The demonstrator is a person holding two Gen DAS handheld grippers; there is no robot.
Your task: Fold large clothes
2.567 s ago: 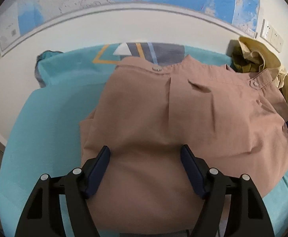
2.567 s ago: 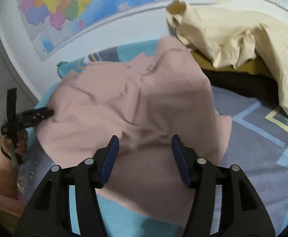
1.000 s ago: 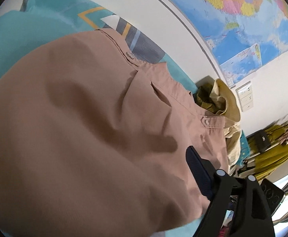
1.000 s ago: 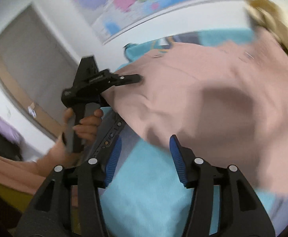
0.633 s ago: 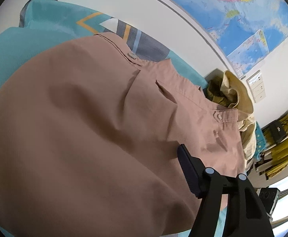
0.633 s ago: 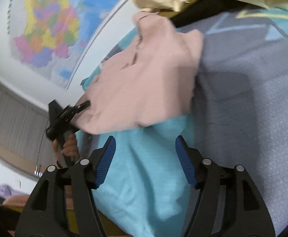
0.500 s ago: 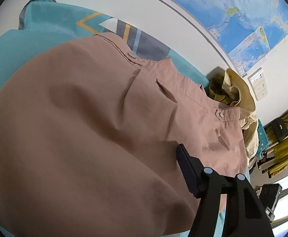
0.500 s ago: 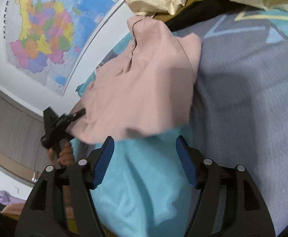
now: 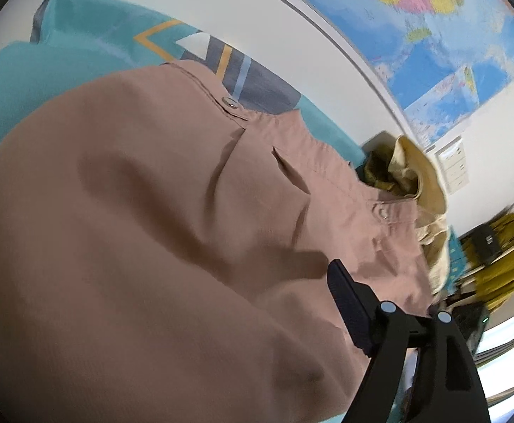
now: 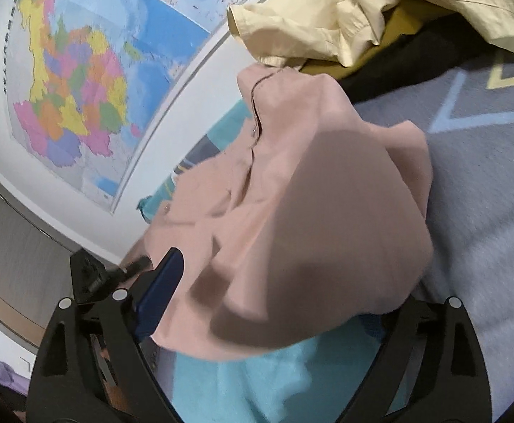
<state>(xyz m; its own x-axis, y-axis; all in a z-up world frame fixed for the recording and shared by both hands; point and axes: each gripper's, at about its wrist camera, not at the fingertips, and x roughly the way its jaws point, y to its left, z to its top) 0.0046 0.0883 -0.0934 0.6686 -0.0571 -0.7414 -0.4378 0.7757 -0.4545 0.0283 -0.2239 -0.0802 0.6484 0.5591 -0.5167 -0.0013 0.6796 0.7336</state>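
Across the bed's [image 10: 486,183] middle lies the pink shirt [image 9: 158,232], its near hem bunched between the right gripper's [image 10: 274,303] just-widened jaws, seemingly for another fold, while the left gripper's [image 9: 172,349] jaws straddle the cloth, grip unclear.

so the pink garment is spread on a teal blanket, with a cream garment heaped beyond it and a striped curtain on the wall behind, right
Not quite. The wall behind holds a coloured map, not a striped curtain; both wrist views show it. The rest stands: the pink garment lies on the teal blanket, and the cream garment is heaped beyond it.
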